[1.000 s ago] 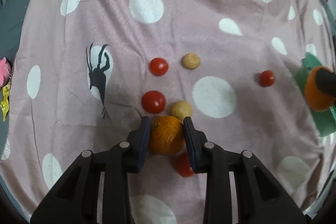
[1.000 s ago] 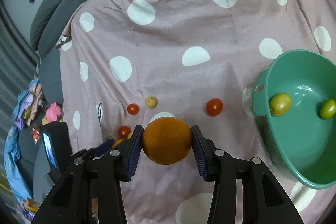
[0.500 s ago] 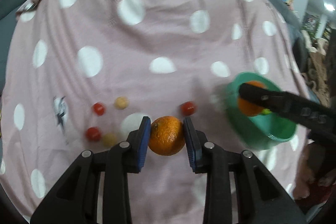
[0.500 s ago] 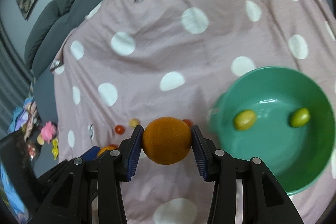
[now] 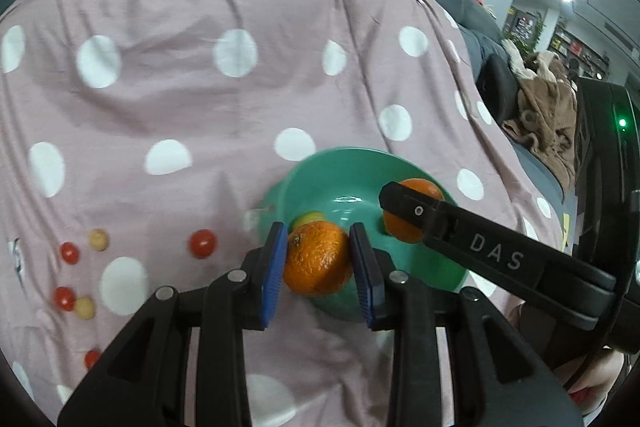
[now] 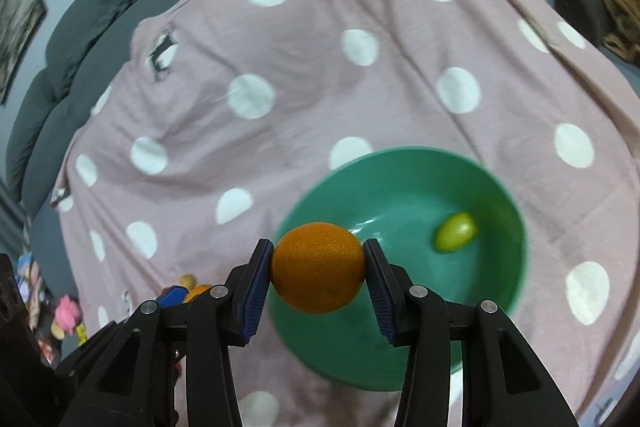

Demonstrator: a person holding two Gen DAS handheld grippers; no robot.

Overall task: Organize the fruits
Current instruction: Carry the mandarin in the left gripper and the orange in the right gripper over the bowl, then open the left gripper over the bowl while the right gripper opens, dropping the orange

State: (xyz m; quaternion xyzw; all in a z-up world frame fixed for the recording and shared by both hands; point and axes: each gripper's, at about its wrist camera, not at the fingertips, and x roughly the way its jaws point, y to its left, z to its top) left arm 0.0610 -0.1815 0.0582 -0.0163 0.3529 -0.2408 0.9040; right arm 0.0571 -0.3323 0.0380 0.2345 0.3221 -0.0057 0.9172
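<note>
Your left gripper (image 5: 319,265) is closed on an orange (image 5: 318,258); both blue pads press on its sides, a little below the middle of the left wrist picture. This orange hangs over the near left rim of the green bowl (image 5: 320,183), which sits on the pink cloth with white dots (image 5: 200,87).

Your right gripper (image 6: 319,267) also holds an orange (image 6: 319,267), and the pads touch it on both sides. In the right wrist picture this fruit is at the lower centre, over the left rim of the bowl (image 6: 400,167). In the left wrist picture you see the same gripper (image 5: 404,211) coming in from the right edge, with its orange (image 5: 420,187) over the right part of the bowl.

Inside the bowl lies a yellow-green fruit (image 6: 455,237), to the right of centre in the right wrist picture. In the left wrist picture another yellow-green fruit (image 5: 310,217) shows just above your left orange.

On the cloth, at the lower left of the left wrist picture, small fruits are scattered: a red tomato (image 5: 203,243) nearest the bowl, more red ones (image 5: 69,253) (image 5: 64,298) (image 5: 92,359) further left, and two pale yellow ones (image 5: 98,239) (image 5: 85,307) beside them.
</note>
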